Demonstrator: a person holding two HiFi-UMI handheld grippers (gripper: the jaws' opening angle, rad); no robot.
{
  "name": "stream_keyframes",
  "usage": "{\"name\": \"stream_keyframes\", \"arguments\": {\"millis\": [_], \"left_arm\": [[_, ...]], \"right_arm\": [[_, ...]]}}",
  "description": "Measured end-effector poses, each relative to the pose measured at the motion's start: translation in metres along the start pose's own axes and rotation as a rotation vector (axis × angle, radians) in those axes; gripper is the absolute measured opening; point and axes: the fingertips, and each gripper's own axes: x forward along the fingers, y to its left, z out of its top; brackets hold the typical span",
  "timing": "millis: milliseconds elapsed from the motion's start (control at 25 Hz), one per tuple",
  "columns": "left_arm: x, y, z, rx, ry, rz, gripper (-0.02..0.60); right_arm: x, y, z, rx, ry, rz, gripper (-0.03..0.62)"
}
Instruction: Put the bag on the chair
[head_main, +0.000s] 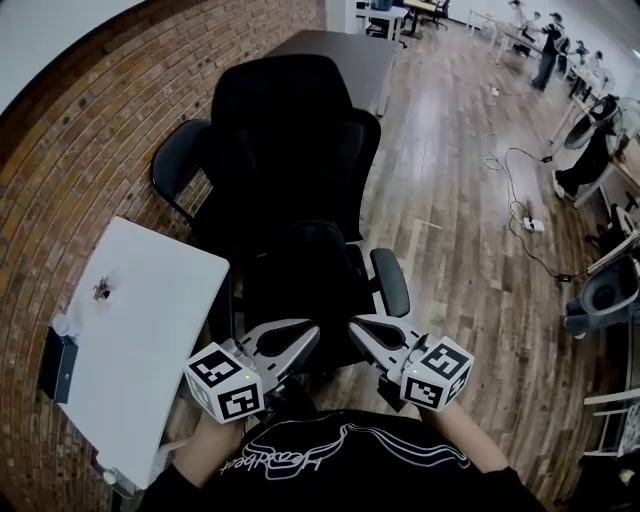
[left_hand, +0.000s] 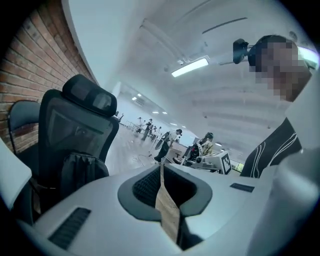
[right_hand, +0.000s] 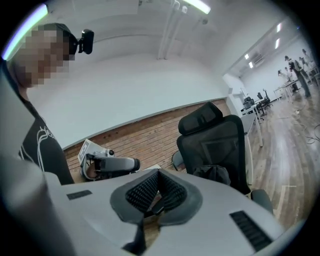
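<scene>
The black bag (head_main: 300, 265) rests on the chair (head_main: 290, 120) seat, seemingly delivered. The left gripper (head_main: 300, 345) and right gripper (head_main: 368, 335), jaws closed and empty, hover near, clear of it

Brick wall (head_main: 80, 150), wood plank floor (head_main: 450, 200), white table (head_main: 150, 300), strip light (left_hand: 190, 66) overhead; possibly desks (head_main: 505, 32) far off
</scene>
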Motion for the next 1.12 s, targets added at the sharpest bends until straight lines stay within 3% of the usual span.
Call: {"name": "stream_keyframes", "arguments": {"millis": [240, 520, 840, 1120], "left_arm": [[-0.004, -0.034, 0.001, 0.052, -0.029, 0.046, 0.043], [-0.005, -0.059, -0.009, 0.069, -0.054, 0.053, 0.043], [0.000, -0.067, -0.027, 0.117, -0.018, 0.082, 0.043], [-0.001, -0.065, -0.034, 0.094, -0.015, 0.086, 0.043]], "right_arm": [[-0.033, 0.028, 0.017, 0.028, -0.055, 0.068, -0.005], [-0.058, 0.041, 0.009, 0.002, -0.055, 0.064, -0.005], [-0.072, 0.040, -0.004, -0.005, -0.032, 0.035, -0.006], [-0.073, 0.037, -0.016, -0.003, -0.004, 0.020, -0.005]]}}
